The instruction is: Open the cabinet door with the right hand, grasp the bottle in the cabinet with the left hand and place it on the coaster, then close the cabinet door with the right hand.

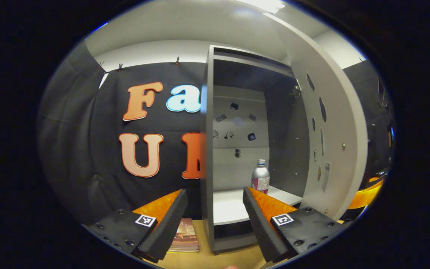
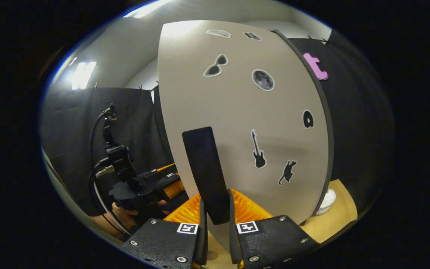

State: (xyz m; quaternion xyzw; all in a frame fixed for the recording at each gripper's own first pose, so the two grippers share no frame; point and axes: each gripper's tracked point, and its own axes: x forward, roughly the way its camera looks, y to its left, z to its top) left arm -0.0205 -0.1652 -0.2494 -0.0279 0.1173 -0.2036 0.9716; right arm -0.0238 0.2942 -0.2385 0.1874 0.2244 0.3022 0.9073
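Observation:
The cabinet stands with its door swung wide to the right. A silver bottle with a pink label stands upright on the white shelf inside. My left gripper is open in front of the shelf, a short way from the bottle. In the right gripper view, my right gripper is shut on the dark flat door handle of the sticker-covered door. The left gripper and the hand holding it appear beyond the door's left edge.
A book or magazine lies on the wooden table left of the cabinet base. A white round object sits on the table past the door's lower right edge. Black cloth walls surround the booth.

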